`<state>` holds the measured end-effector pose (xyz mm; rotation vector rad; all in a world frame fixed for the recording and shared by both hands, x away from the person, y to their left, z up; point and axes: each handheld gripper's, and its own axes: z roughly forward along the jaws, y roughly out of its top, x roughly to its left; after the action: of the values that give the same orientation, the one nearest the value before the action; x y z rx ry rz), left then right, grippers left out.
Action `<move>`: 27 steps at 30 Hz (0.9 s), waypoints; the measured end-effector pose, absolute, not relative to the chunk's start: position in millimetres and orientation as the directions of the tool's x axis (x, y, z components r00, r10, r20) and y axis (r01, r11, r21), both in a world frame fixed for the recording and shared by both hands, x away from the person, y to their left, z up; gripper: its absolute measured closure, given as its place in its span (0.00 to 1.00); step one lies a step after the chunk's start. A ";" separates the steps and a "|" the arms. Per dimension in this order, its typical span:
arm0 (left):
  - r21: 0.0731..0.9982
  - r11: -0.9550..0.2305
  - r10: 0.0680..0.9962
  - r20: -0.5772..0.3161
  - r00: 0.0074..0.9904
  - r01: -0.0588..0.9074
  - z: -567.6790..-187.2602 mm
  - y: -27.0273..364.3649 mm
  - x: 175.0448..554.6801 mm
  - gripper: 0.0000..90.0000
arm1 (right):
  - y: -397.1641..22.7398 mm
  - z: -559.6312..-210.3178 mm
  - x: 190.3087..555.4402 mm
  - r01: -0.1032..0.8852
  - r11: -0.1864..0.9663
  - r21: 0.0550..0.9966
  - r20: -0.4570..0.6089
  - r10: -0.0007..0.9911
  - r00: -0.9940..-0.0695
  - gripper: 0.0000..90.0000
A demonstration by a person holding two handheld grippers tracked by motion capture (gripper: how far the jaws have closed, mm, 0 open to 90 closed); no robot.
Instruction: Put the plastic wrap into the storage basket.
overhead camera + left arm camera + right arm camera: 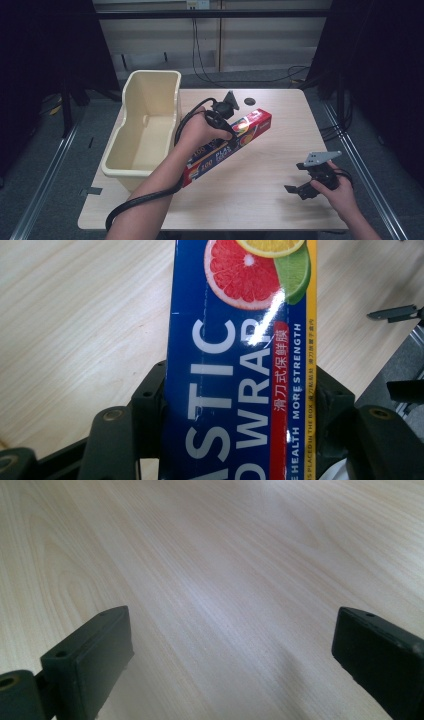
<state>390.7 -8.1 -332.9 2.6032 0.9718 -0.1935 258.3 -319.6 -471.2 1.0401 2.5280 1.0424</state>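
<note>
Near the middle of the tabletop, the left claw is gripping a long box of plastic wrap, its jaws closed against the two long sides of the box. From the left claw's own view the blue box is running straight up between the jaws, showing white lettering, a red stripe and cut citrus fruit at the far end, with pale wood behind it. From above, the box is lying at a slant, its red end pointing away from the person and its near end reaching toward the front of a cream plastic bin that is sitting on the left part of the tabletop. The right claw is hovering near the front right corner, well apart from the box, with its jaws standing wide open and holding nothing over bare wood.
</note>
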 end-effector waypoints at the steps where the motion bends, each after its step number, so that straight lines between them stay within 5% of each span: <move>1: 0.277 -0.714 0.597 -0.239 0.766 0.643 -329.5 -6.4 392.3 0.44 | -319.5 -471.2 258.2 0.530 0.500 0.684 0.065 0.683 -0.728 0.03; 27: 0.284 -0.644 0.673 -0.232 0.703 0.710 -276.1 16.4 398.8 0.44 | -319.5 -470.9 258.5 0.531 0.503 0.682 0.068 0.679 -0.731 0.03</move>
<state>398.8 16.4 -276.1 2.5590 1.0798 -0.1480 258.5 -319.5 -470.9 1.0368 2.5365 1.0418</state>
